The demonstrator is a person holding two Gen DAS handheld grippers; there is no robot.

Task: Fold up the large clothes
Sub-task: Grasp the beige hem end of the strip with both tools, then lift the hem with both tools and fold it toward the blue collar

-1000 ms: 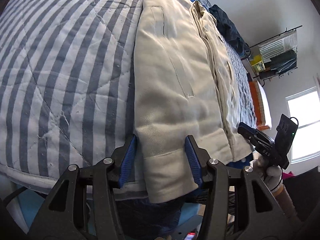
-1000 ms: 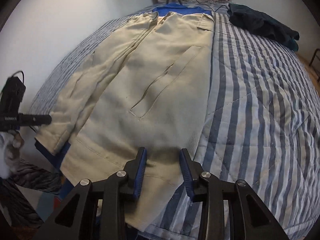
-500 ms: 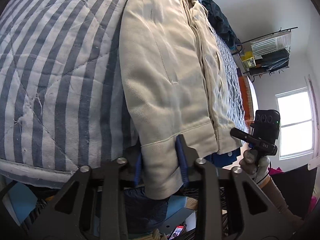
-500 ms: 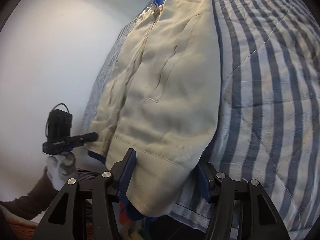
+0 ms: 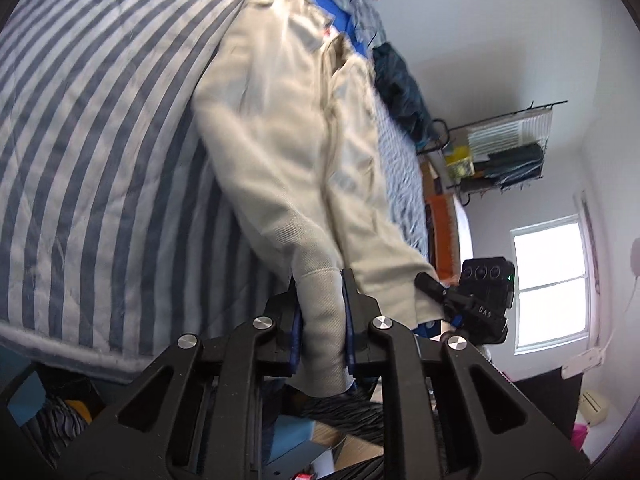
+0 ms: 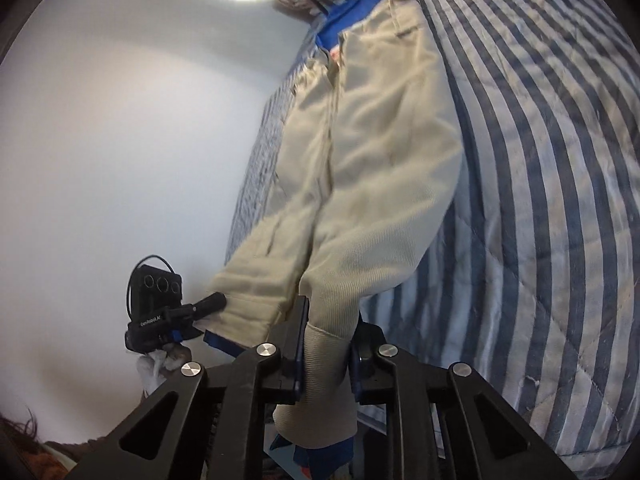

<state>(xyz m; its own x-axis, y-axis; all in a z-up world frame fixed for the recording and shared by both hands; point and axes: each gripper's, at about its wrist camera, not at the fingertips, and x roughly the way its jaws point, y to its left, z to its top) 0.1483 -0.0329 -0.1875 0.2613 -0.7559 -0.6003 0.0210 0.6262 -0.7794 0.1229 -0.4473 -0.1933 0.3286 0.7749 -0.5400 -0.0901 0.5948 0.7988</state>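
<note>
**Both hems pinched at the near edge of the bed**

The left hand-held gripper (image 5: 322, 320) is closing on the near hem of the cream twill jacket with blue lining (image 5: 288, 128), cloth pressed between its pads. The right hand-held gripper (image 6: 326, 344) is closing likewise on the other hem corner. The jacket stretches away over the blue-and-white striped quilted bed (image 5: 92, 140); far off lies what looks like a dark garment (image 5: 400, 88), blurred.

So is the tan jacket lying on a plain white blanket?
No, the tan jacket lies on a blue-and-white striped quilt.
</note>
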